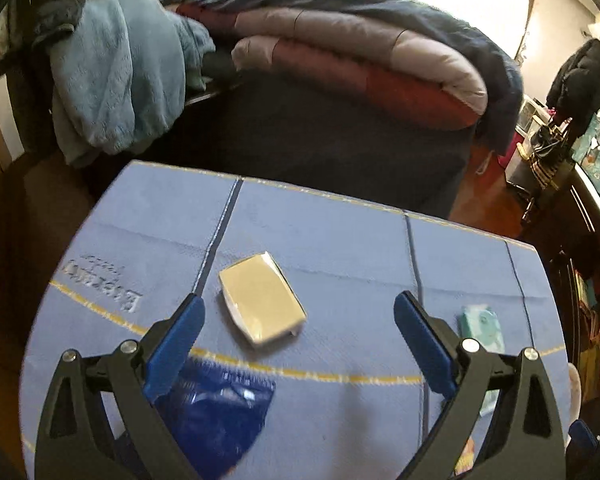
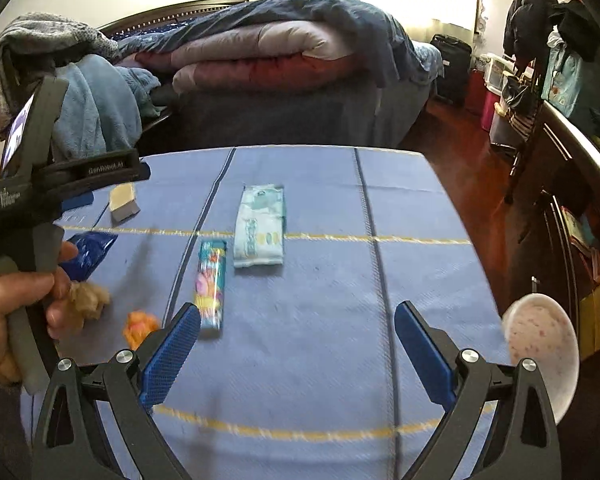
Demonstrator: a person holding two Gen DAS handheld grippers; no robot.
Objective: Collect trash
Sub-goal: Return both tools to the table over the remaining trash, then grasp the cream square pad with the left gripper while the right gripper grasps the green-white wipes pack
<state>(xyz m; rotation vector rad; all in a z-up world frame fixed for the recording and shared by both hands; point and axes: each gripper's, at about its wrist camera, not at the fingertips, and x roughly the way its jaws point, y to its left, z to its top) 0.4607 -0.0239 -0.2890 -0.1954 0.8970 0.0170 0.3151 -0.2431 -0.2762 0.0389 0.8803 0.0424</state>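
Observation:
On a blue cloth-covered table (image 1: 340, 240) lies a small white and tan box (image 1: 261, 300), just ahead of my open, empty left gripper (image 1: 297, 320). A shiny blue wrapper (image 1: 215, 412) lies under its left finger. In the right wrist view I see the same box (image 2: 123, 200), the blue wrapper (image 2: 87, 254), a pale green wipes pack (image 2: 261, 226), a colourful candy tube (image 2: 211, 286), an orange scrap (image 2: 139, 328) and a tan crumpled scrap (image 2: 88, 300). My right gripper (image 2: 297, 322) is open and empty above the table (image 2: 400, 280), the tube by its left finger.
A white speckled bowl (image 2: 540, 348) sits at the table's right edge. A bed with folded quilts (image 2: 267, 56) and blue blankets (image 1: 111, 76) stands behind the table. Cluttered furniture (image 2: 560, 128) lines the right side.

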